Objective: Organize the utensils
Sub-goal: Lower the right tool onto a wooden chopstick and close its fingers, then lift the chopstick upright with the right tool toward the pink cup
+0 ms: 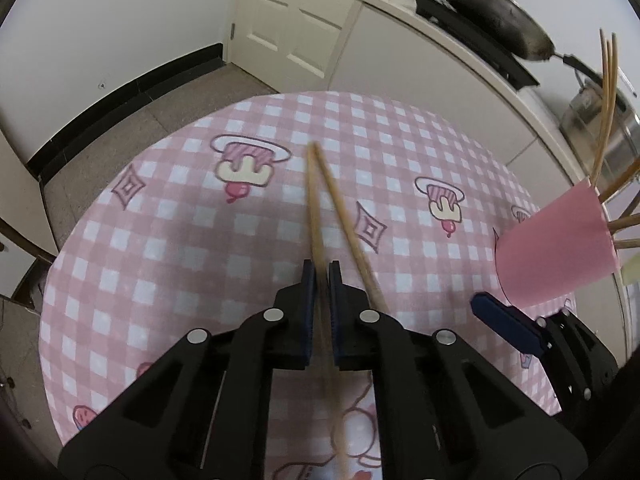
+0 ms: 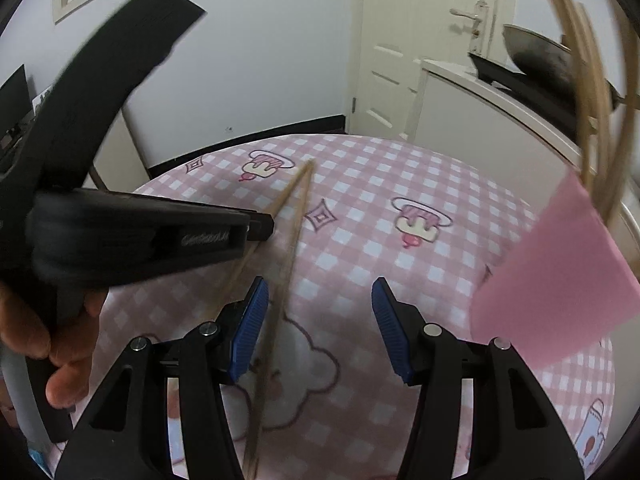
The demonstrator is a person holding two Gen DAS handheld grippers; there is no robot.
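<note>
Pink checked cloth covers the tabletop (image 1: 168, 240), with a white door and a wok on a counter behind it. Two wooden chopsticks lie near the middle, their far tips touching and their long sides pointing away toward the far edge. The left hand-held gripper (image 1: 320, 276) is clenched on the left chopstick (image 1: 314, 216), pads pressed to its sides. The other chopstick (image 1: 348, 224) lies loose just to its right. The right hand-held gripper (image 2: 320, 320) is released and holds nothing; that loose chopstick crosses just inside its left pad. The pink cup (image 1: 556, 248) stands near the right edge with more chopsticks in it. It is off to the right of the left gripper, so I think the held chopstick must be lifted and carried that way.
</note>
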